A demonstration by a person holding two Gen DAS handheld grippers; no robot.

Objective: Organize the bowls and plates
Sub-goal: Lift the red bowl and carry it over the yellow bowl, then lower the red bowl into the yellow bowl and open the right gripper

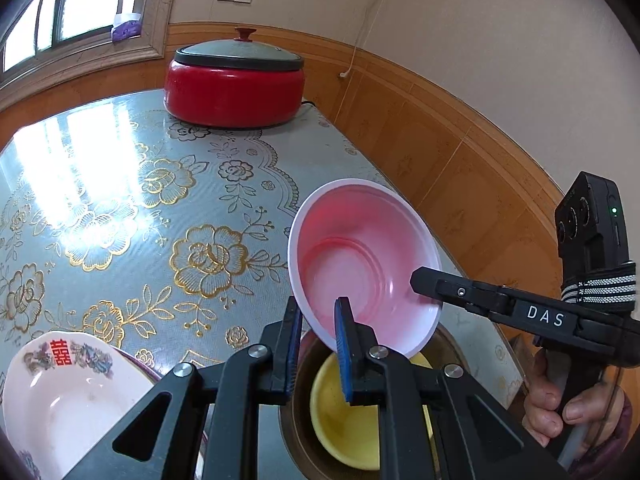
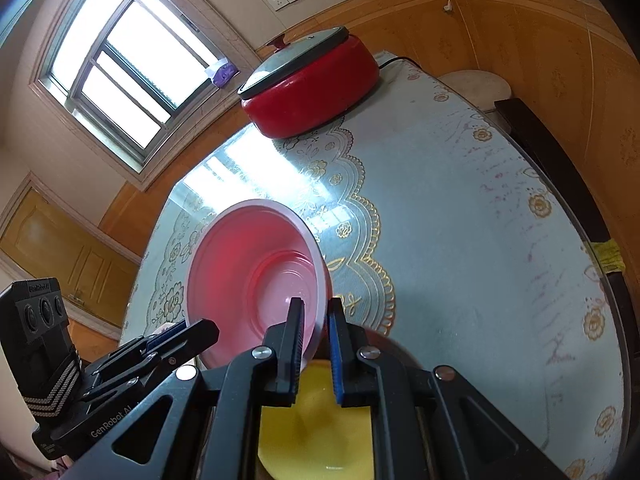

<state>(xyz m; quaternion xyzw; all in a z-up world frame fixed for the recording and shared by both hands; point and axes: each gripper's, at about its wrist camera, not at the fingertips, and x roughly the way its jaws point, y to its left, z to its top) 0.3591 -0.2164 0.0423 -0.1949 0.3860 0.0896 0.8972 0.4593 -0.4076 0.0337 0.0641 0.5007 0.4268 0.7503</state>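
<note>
A pink plastic bowl (image 1: 360, 256) (image 2: 256, 272) hangs tilted above the table, held by its rim from two sides. My left gripper (image 1: 319, 312) is shut on the near rim in the left wrist view and shows at the bowl's left edge (image 2: 208, 328) in the right wrist view. My right gripper (image 2: 316, 312) is shut on the opposite rim, and its finger reaches in from the right (image 1: 416, 280). Directly below the pink bowl sits a yellow bowl (image 1: 344, 424) (image 2: 316, 440) inside a brown dish (image 1: 292, 420). Both are partly hidden by the fingers.
A white bowl (image 1: 60, 400) with a red character and flowers sits at the near left. A red electric pot (image 1: 234, 88) (image 2: 312, 92) with a grey lid stands at the far end of the floral glass-topped table (image 1: 120, 200) (image 2: 460, 240). A person's hand (image 1: 548, 404) grips the right handle.
</note>
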